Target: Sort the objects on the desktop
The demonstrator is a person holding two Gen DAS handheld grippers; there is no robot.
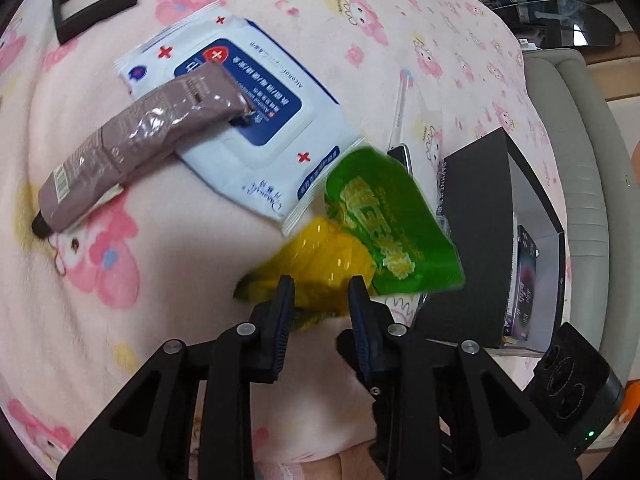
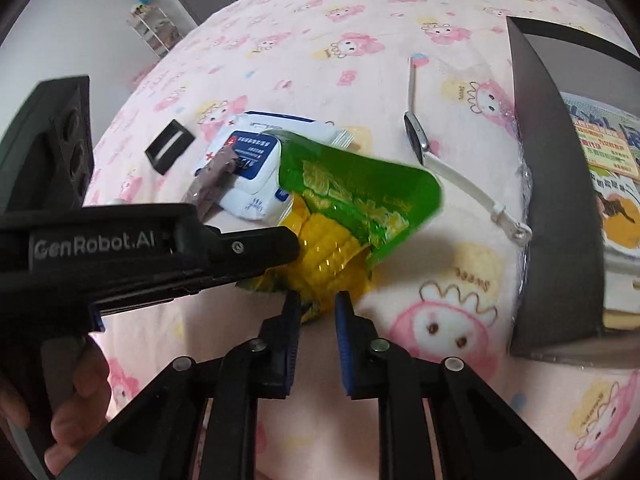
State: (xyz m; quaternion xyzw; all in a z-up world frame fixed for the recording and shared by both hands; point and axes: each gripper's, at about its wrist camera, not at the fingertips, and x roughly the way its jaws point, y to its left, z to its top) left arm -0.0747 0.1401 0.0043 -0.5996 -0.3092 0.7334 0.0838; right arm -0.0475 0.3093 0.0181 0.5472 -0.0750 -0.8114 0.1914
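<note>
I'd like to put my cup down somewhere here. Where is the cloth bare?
Bare cloth lies near the camera, left of the corn packet and below the brown tube. More lies between the watch and the black box. It is crowded where tube, wipes pack and corn packet overlap.

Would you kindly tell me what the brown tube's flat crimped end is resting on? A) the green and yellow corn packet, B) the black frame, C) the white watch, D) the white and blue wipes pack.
D: the brown tube lies with its crimped end on top of the wipes pack, while its cap end is down on the pink blanket.
</note>
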